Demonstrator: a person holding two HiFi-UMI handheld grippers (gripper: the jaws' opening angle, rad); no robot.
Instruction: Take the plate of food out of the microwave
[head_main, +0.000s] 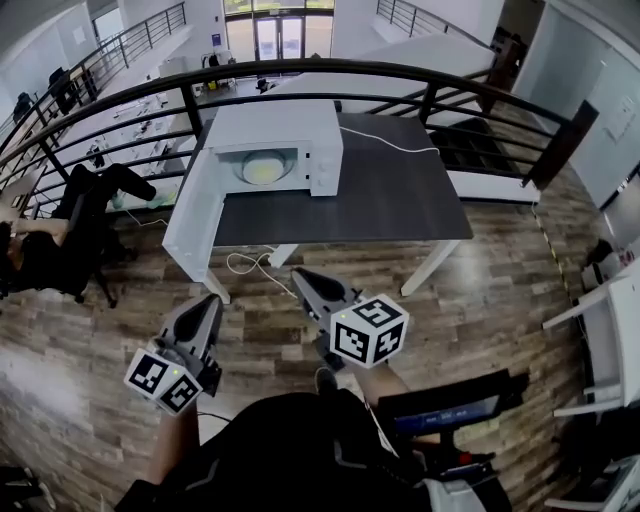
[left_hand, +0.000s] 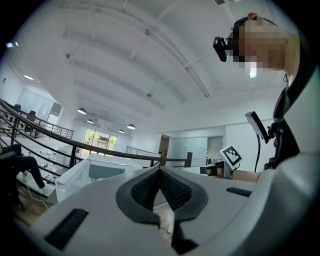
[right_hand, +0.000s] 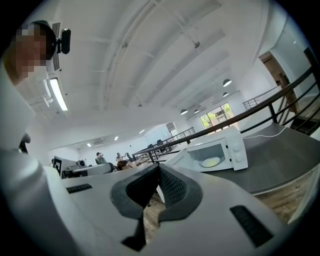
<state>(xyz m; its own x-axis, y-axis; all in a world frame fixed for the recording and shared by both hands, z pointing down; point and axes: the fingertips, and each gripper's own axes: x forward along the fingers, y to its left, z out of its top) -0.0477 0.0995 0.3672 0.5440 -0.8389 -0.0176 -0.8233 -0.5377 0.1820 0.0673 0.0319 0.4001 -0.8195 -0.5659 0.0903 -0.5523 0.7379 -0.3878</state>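
Note:
A white microwave (head_main: 275, 147) stands on the far left of a dark table (head_main: 380, 195), its door (head_main: 192, 222) swung wide open to the left. Inside sits a plate of yellowish food (head_main: 263, 169), also visible in the right gripper view (right_hand: 210, 162). My left gripper (head_main: 210, 303) is held low in front of me, well short of the table, jaws shut and empty. Beside it my right gripper (head_main: 298, 276) is likewise shut with nothing in it. In the left gripper view the microwave (left_hand: 97, 170) shows past the closed tips (left_hand: 160, 169).
A black curved railing (head_main: 400, 80) runs behind the table. A white cable (head_main: 385, 143) trails from the microwave across the tabletop, another loops on the wood floor (head_main: 250, 265). A seated person (head_main: 50, 235) is at the left; white furniture (head_main: 600, 330) stands at the right.

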